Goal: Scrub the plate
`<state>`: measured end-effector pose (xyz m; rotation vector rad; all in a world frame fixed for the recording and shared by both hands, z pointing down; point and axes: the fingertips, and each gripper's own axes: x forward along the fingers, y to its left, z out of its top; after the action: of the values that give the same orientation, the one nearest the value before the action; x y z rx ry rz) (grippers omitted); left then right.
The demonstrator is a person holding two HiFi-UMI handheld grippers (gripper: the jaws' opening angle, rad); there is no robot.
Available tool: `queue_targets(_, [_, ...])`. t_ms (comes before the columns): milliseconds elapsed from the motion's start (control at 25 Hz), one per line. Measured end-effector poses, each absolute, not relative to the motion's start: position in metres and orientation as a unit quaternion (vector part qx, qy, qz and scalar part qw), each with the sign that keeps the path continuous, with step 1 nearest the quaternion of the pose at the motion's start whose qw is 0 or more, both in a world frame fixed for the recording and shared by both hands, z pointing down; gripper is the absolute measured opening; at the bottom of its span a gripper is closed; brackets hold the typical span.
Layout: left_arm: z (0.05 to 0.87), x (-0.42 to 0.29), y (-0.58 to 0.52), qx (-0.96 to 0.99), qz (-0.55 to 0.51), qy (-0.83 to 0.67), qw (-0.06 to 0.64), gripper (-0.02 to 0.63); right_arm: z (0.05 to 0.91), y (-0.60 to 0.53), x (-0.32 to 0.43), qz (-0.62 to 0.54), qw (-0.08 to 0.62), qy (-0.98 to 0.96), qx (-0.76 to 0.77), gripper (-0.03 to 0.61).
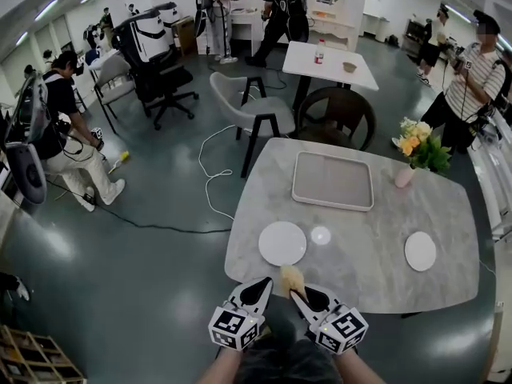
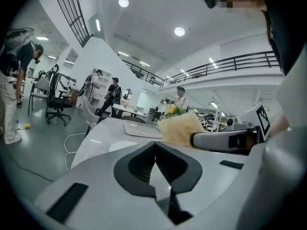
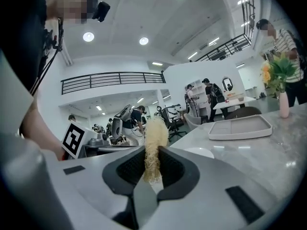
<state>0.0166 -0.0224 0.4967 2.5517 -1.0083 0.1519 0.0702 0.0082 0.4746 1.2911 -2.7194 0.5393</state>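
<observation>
- White right gripper [image 3: 152, 172] pinches a yellow fibrous scrubber [image 3: 154, 137]; white left gripper [image 2: 154, 174] is closed and empty.
- Round white plate [image 1: 282, 243] lies just beyond the grippers, and a grey rectangular tray [image 1: 332, 180] lies farther off.
- The scrubber's lower end is hidden.

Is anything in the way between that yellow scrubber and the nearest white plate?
Nothing visible. The scrubber in the right tongs is just short of the plate; a small white disc lies aside.

1. Head view: high up, staring steeply down at the whole table [image 1: 360, 286], with the left gripper [image 1: 264, 285] and right gripper [image 1: 298, 296] at the bottom edge.
2. Left gripper view: low, tight over its own jaws, facing across the tabletop.
3. Right gripper view: same deal.
4. All three share the tray [image 1: 332, 181], flowers [image 1: 420, 144] and scrubber [image 1: 291, 278].
</observation>
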Motion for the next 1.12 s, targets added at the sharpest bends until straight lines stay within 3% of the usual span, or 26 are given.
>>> queue_targets(840, [0.539,0.03,-0.091,0.918,0.118,-0.306,0.224,0.012,0.512,-0.081,0.054,0.166,0.139,-0.915,0.341,0.072])
queue_targets(1000, [0.555,0.033,-0.105,0.91,0.159,-0.312,0.222,0.012,0.526,-0.097,0.064,0.147,0.184,-0.914,0.331,0.072])
queue_targets(1120, [0.568,0.028,-0.117,0.898,0.199,-0.326,0.218,0.012,0.538,-0.105,0.066,0.085,0.258,-0.913,0.304,0.072])
